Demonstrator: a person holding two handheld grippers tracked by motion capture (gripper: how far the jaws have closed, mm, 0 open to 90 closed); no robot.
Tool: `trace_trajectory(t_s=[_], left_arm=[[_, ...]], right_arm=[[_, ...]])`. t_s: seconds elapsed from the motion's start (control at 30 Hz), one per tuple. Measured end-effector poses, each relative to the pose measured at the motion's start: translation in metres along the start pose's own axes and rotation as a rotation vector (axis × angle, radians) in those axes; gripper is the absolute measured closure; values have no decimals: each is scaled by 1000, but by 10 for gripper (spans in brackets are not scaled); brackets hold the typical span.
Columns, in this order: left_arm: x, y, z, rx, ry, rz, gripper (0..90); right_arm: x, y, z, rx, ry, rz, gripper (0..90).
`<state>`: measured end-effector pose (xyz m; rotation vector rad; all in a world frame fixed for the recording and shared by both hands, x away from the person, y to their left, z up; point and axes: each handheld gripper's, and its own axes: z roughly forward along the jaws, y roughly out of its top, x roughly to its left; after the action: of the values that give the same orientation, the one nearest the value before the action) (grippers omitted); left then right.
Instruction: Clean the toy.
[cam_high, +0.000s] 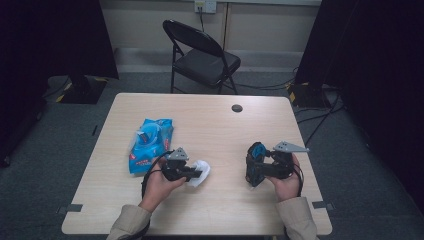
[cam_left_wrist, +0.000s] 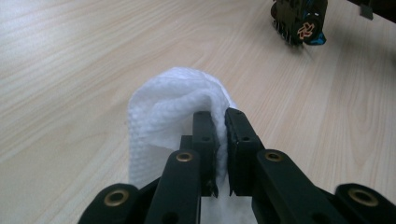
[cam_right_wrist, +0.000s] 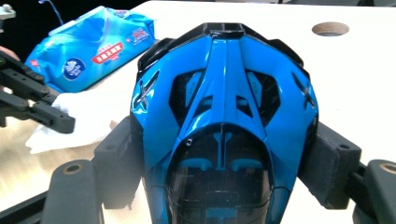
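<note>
Left gripper (cam_left_wrist: 219, 122): jaws nearly closed, pinching a fold of white wipe (cam_left_wrist: 168, 112). The wipe bulges ahead and to the left of the jaws, resting on the wooden table (cam_left_wrist: 70, 70). Right gripper (cam_left_wrist: 299, 18) far off, carrying a blue-and-black toy (cam_left_wrist: 312, 31).

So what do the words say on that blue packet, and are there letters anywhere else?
Blue wipes packet: a red label with white writing and a round white logo, all too blurred to read.
Blue and black toy car: no words, just X-shaped marks on its sides; an orange pinwheel sign shows on it in the left gripper view.
White wipe: no writing.
Table: no writing.
So nothing here can be read.
</note>
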<state>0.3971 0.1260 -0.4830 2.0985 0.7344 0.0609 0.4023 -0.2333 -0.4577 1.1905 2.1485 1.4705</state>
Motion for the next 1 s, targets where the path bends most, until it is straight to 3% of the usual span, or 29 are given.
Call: trace_trajectory(t_s=[0.27,0.5,1.0], left_arm=[[2,-8,0,-4,-9,-6,838],[4,-13,1,-1,-22,-16,836],[6,-17,1,5,-32,-22,836]], right_arm=[[5,1,17,22,-34,-32,249],[1,-2,43,114,-38,-39,248],[-3,1,62,162,-67,-37,247]])
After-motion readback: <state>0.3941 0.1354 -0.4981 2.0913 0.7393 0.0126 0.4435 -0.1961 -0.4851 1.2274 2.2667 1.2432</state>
